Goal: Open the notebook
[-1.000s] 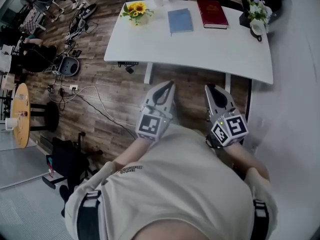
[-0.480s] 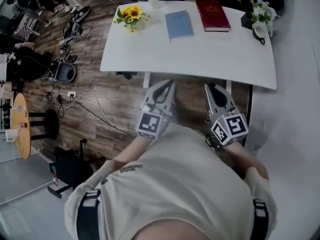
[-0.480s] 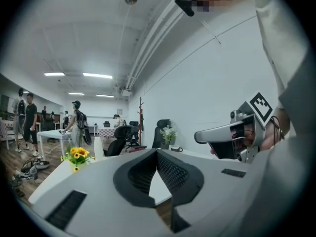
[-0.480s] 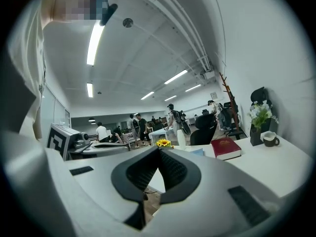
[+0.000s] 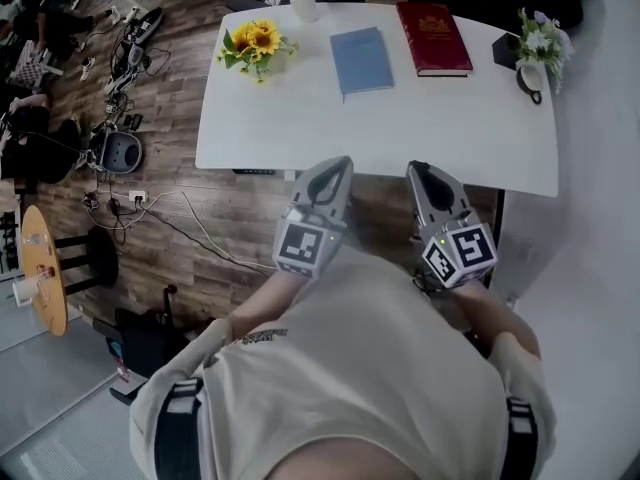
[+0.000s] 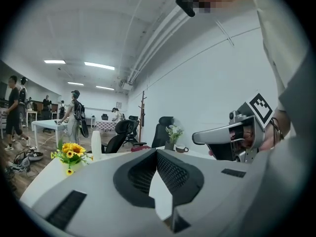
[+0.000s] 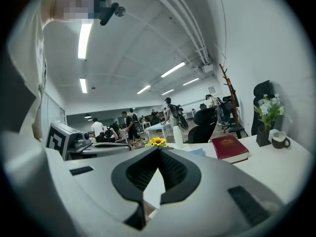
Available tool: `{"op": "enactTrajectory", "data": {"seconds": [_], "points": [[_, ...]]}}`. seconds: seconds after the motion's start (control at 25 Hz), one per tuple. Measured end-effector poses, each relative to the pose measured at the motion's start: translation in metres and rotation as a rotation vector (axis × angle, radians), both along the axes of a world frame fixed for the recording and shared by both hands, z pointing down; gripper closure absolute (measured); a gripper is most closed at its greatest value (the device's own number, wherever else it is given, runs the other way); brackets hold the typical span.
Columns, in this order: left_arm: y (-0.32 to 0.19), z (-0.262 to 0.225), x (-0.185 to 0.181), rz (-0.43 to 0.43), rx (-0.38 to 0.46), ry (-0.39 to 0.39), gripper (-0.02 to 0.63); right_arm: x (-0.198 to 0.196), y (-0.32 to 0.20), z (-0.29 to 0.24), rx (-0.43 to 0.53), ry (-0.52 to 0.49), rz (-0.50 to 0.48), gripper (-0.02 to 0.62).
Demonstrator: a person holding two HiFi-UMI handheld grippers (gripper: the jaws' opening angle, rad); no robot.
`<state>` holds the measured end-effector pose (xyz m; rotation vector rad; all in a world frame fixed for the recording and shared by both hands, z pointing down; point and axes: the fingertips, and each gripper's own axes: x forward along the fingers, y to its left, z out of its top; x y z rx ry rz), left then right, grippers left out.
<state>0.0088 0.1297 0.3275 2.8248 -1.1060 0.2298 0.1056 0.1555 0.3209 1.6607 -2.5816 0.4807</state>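
The shut, empty left gripper (image 5: 342, 162) and right gripper (image 5: 415, 168) have been carried closer, but the notebook (image 5: 362, 60) is still untouched, well ahead.

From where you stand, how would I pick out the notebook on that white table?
Start at the white table and look along its far side, between the sunflowers and the red book. The notebook lies flat there. It is thin with a plain light blue cover, while its neighbour is a thicker dark red book with gold print.
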Motion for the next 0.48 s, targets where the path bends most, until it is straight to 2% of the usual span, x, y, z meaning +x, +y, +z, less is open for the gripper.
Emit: {"op": "enactTrajectory", "data": {"seconds": [0.48], "points": [[-0.11, 0.003, -0.017, 0.042, -0.072, 0.013, 0.604, -0.023, -0.113, 0.003, -0.075, 0.025, 0.029, 0.592]]}}
